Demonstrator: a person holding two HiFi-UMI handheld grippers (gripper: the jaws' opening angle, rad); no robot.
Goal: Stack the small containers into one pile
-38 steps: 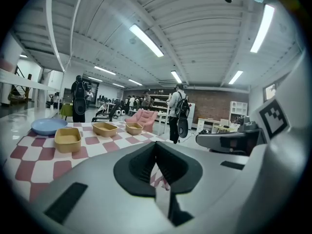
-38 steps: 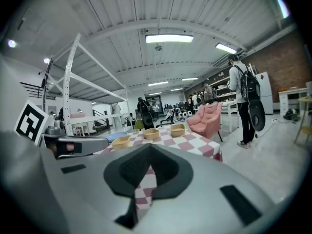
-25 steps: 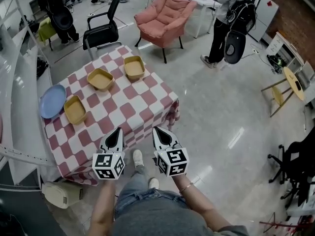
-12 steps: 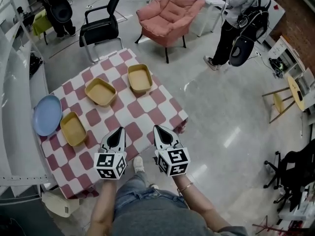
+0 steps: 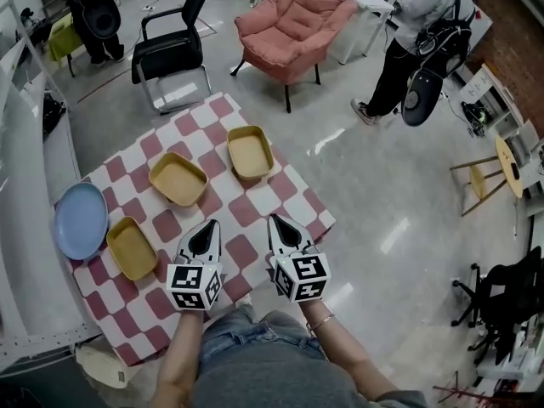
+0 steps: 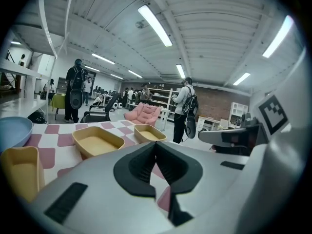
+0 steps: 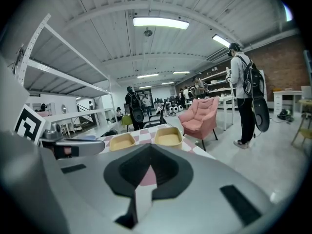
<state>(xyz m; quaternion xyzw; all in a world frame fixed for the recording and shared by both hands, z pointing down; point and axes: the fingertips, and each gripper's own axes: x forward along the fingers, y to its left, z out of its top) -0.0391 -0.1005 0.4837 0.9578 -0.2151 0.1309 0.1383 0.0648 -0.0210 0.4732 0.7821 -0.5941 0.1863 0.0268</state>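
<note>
Bright, even light falls from ceiling strip lamps, leaving white glare streaks on the glossy floor. Both gripper views bulge fisheye, with black corners.

I take the middle container on the table as my mark. Left of it and nearer me lies the near container, with the plate just beside that, farther left. Right of it and slightly beyond sits the far container. Nearer me than it, my left gripper and right gripper hang over the table's near edge. Beyond it, off the table, stand the office chair and armchair.
</note>
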